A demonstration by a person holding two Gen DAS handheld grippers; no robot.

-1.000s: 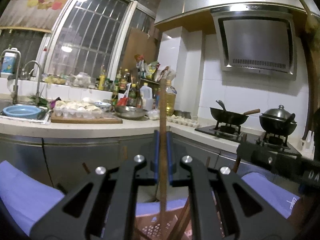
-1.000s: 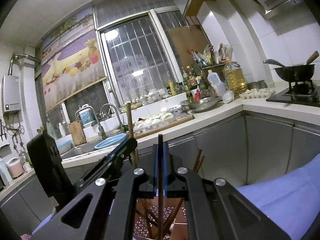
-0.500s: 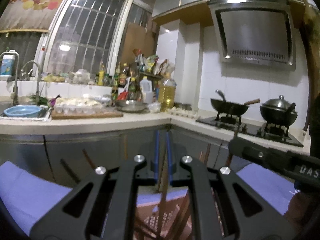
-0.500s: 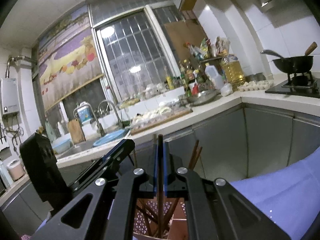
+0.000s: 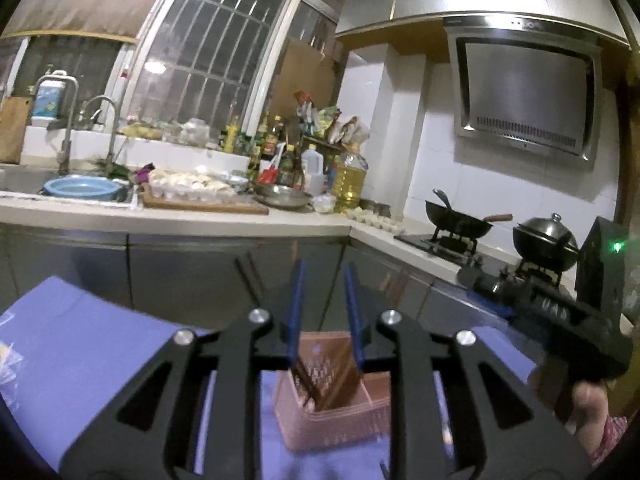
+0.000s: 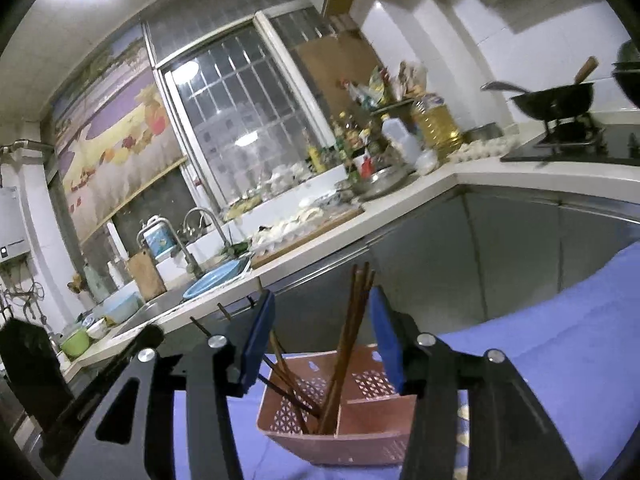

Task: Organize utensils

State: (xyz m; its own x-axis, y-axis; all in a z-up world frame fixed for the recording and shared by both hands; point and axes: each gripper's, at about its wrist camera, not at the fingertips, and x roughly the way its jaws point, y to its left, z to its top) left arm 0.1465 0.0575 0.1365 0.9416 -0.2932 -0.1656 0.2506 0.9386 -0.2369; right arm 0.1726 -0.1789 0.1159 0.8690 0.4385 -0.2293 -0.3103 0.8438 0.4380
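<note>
A pink perforated utensil basket (image 6: 352, 446) stands on a blue cloth (image 6: 560, 328); it also shows in the left wrist view (image 5: 332, 428). Several brown wooden chopsticks (image 6: 350, 340) stand upright in its left compartment and show in the left wrist view (image 5: 344, 380). My right gripper (image 6: 322, 336) is open and empty above the basket, its jaws on either side of the chopsticks. My left gripper (image 5: 324, 316) is open and empty above the basket. The right gripper's body (image 5: 560, 320) shows at the right of the left wrist view.
A kitchen counter (image 5: 180, 222) runs behind, with a sink, a blue basin (image 5: 82, 188), a cutting board with dumplings (image 5: 192, 196), bottles and an oil jug (image 5: 352, 180). A stove with a wok (image 5: 460, 222) and a lidded pot (image 5: 546, 238) stands at the right.
Both grippers were shut on a chopstick each; both have opened and let the chopsticks drop into the basket. Both cameras have pulled back and tilted down.
</note>
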